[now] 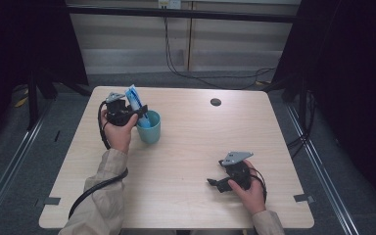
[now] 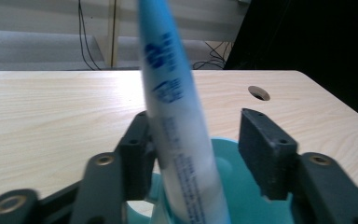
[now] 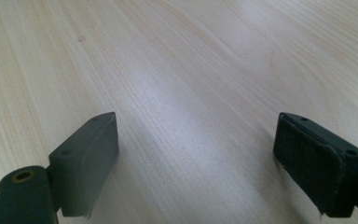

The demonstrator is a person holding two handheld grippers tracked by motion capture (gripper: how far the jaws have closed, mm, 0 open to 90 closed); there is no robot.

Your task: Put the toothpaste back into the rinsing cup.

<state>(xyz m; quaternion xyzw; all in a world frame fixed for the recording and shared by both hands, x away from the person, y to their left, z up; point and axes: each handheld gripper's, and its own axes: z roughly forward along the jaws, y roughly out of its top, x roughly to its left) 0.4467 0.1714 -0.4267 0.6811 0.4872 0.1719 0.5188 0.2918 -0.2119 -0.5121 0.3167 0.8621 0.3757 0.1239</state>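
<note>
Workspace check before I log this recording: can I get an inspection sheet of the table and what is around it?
Surface: pale wood-grain table, with a round dark cable hole near the far edge.
Job's things: teal plastic cup; blue and white tube standing tilted in it.
Clutter: nothing seen.
Grippers: left tool open, jaws either side of the tube above the cup, one jaw close against it; right tool open, low over bare table.
Cables: black cable trailing from the left tool; dark cords on the floor beyond.
Surroundings: grey floor, dark frame posts, pale panelled wall behind.
</note>
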